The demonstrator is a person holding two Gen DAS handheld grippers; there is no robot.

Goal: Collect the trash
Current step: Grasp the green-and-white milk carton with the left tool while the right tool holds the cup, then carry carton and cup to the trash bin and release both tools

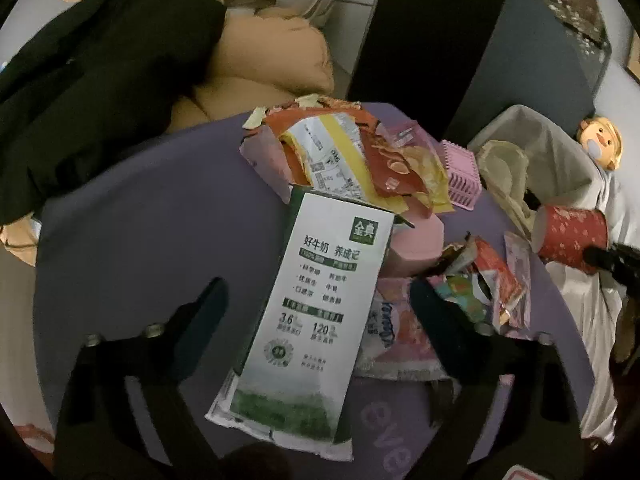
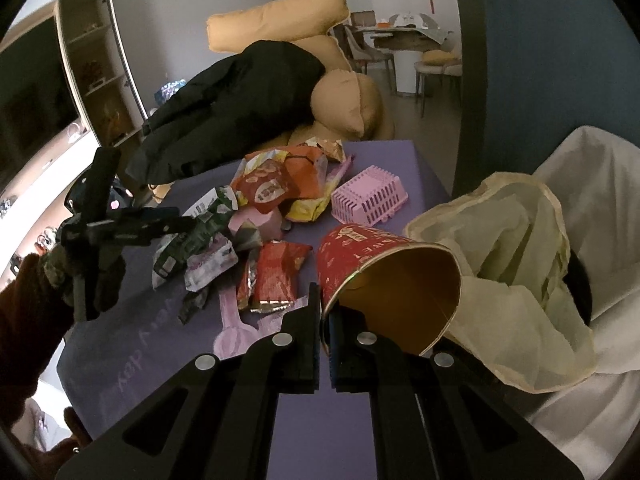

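My right gripper (image 2: 325, 320) is shut on the rim of a red paper cup (image 2: 360, 256), tipped on its side with its mouth toward the cream bin bag (image 2: 516, 248). The cup also shows in the left wrist view (image 1: 572, 236). My left gripper (image 1: 320, 300) is open, its fingers on either side of a flattened green and white milk carton (image 1: 316, 312) on the purple table (image 1: 140, 240). In the right wrist view the left gripper (image 2: 176, 224) hovers over the carton (image 2: 200, 232). Orange and red snack wrappers (image 2: 276, 188) lie piled behind.
A pink plastic basket (image 2: 370, 196) stands on the table by the bag. A black jacket (image 2: 240, 108) lies over tan cushions (image 2: 344, 104) beyond the table. A white-lined bin (image 2: 600, 184) holds the cream bag. A doll (image 1: 602, 140) lies at far right.
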